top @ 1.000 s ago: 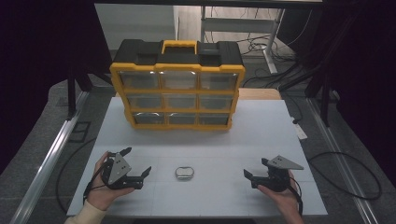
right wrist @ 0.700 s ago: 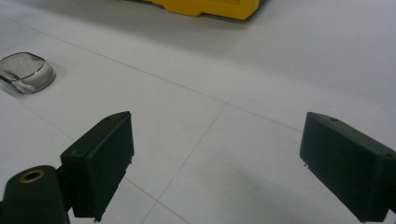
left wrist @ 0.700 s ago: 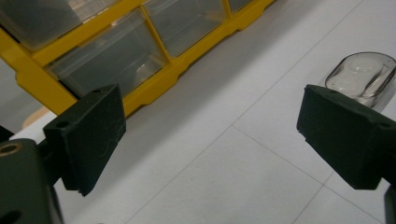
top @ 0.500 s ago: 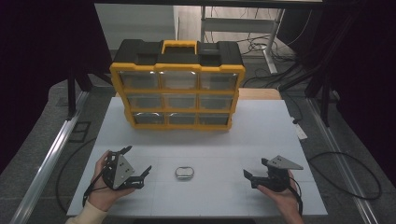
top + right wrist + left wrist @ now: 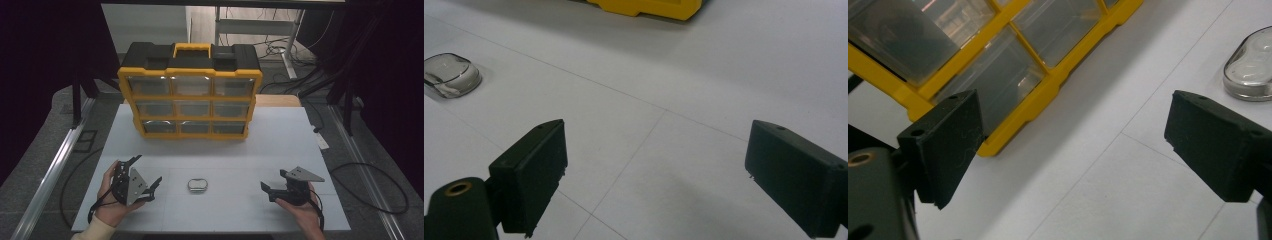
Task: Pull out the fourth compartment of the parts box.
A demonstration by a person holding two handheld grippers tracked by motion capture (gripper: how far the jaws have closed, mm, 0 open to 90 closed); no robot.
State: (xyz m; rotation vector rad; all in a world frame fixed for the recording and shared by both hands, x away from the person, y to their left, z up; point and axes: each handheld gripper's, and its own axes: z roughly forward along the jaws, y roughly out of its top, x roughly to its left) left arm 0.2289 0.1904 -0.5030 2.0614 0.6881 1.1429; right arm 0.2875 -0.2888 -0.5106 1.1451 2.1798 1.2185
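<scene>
White table (image 5: 280,145), yellow organizer (image 5: 190,95); small clear case (image 5: 197,184) between gaping tongs.

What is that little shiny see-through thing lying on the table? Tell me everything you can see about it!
The little shiny thing is a small, rounded, oval-like case that looks like clear plastic with a silvery rim. It lies flat and closed on the white table, in front of the yellow and black drawer box. It sits between the left gripper and the right gripper, and neither touches it. Only the table touches it. What is inside cannot be told.
</scene>
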